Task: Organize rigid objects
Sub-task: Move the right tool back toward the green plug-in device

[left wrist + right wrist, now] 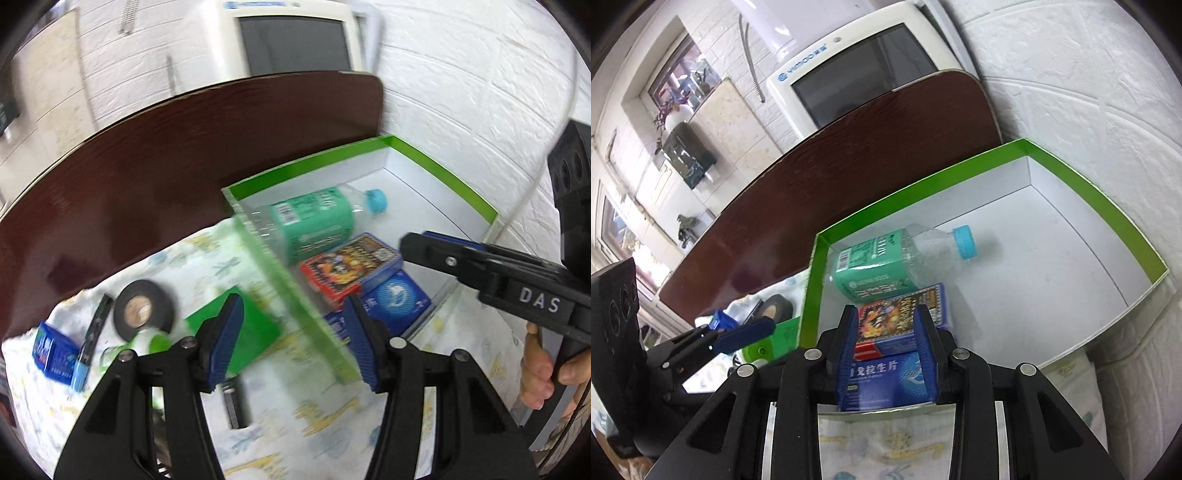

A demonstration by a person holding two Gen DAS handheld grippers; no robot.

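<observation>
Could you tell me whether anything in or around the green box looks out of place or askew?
Nothing looks spilled or damaged. The bottle lies on its side in the green box, and the card box rests partly on the blue packet. The tape roll and green card remain outside on the cloth.

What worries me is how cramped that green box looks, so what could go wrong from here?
The open left gripper hangs right over the green box at its side wall; a low move could snag or shove it. The bottle lies on its side in the box, so a nudge might roll it. The right gripper hovers close above the blue pack and may disturb it.
</observation>
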